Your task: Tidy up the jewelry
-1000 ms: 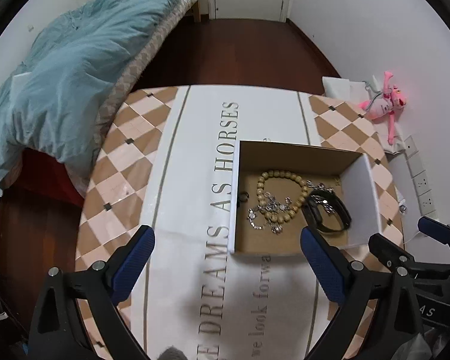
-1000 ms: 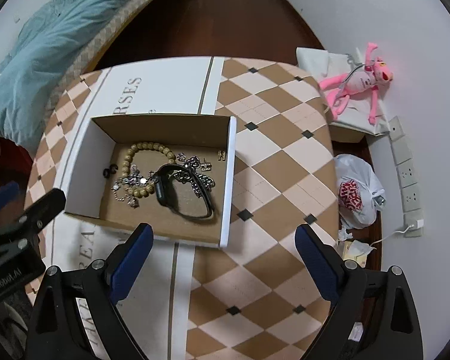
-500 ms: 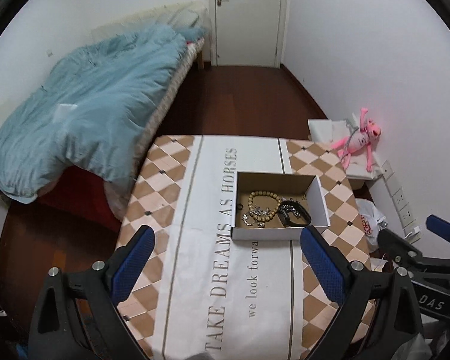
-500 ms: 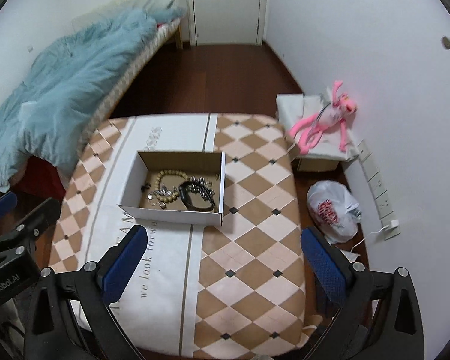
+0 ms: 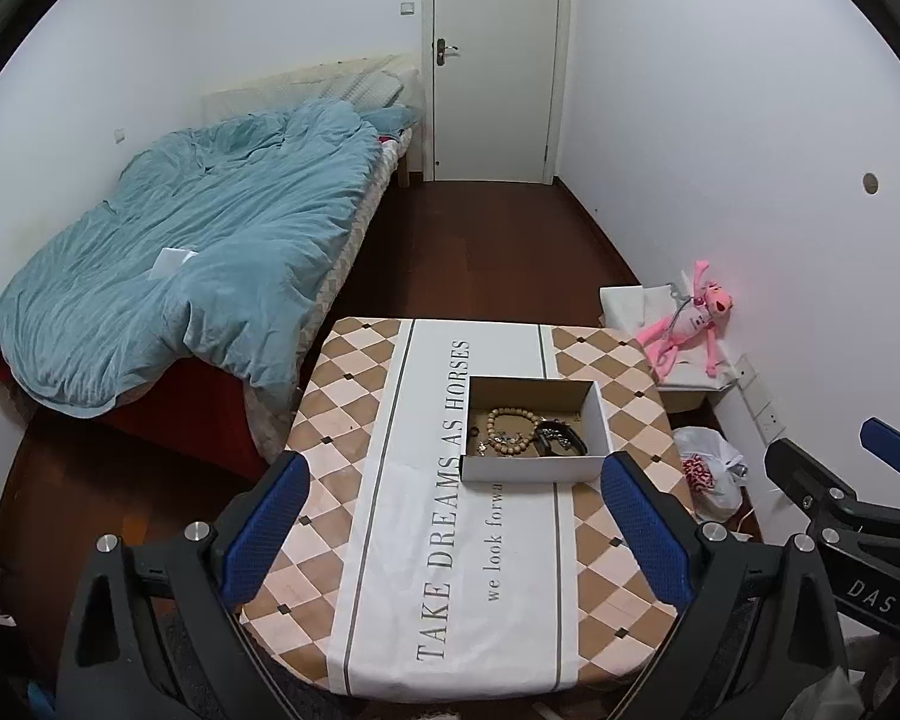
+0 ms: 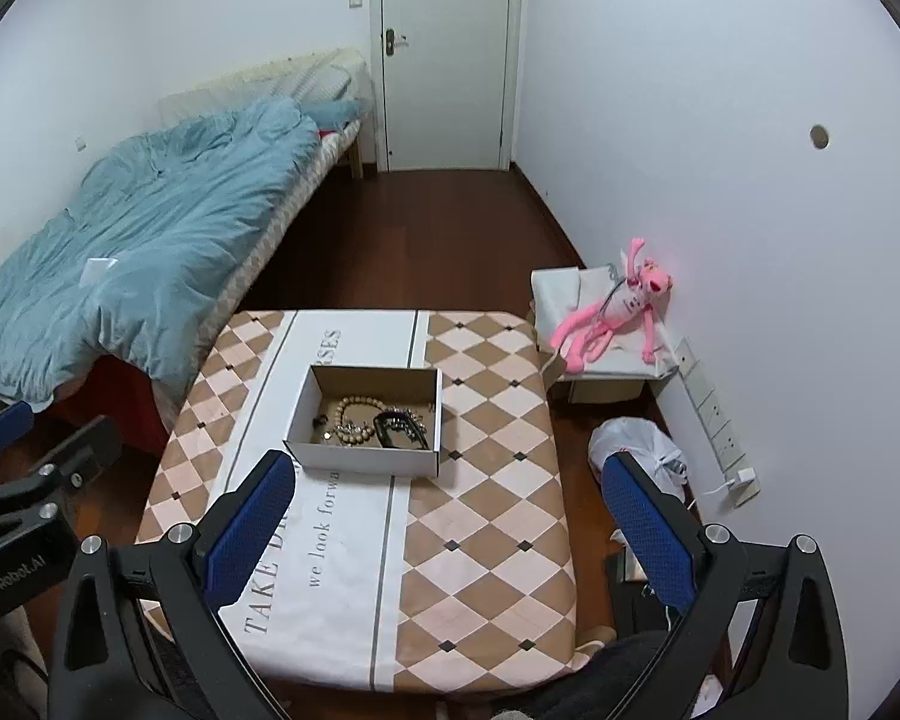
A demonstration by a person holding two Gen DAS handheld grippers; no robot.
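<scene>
An open white cardboard box (image 5: 534,469) (image 6: 366,461) sits on the patterned table (image 5: 342,420) (image 6: 492,480). Inside lie a wooden bead bracelet (image 5: 510,417) (image 6: 360,405), silver chain pieces (image 5: 498,443) (image 6: 336,433) and a black band (image 5: 561,441) (image 6: 399,429). My left gripper (image 5: 453,525) is open and empty, high above the table's near end. My right gripper (image 6: 444,525) is open and empty, also held high and back from the box. The right gripper also shows at the left wrist view's right edge (image 5: 858,480).
A bed with a blue duvet (image 5: 198,252) stands left of the table. A pink plush toy (image 6: 618,312) lies on a white box by the right wall. A white plastic bag (image 6: 636,450) sits on the floor. A closed door (image 5: 492,60) is at the back.
Both grippers have pulled up and back from just over the box, so the whole table and room now show. The jewelry stays in the box.
</scene>
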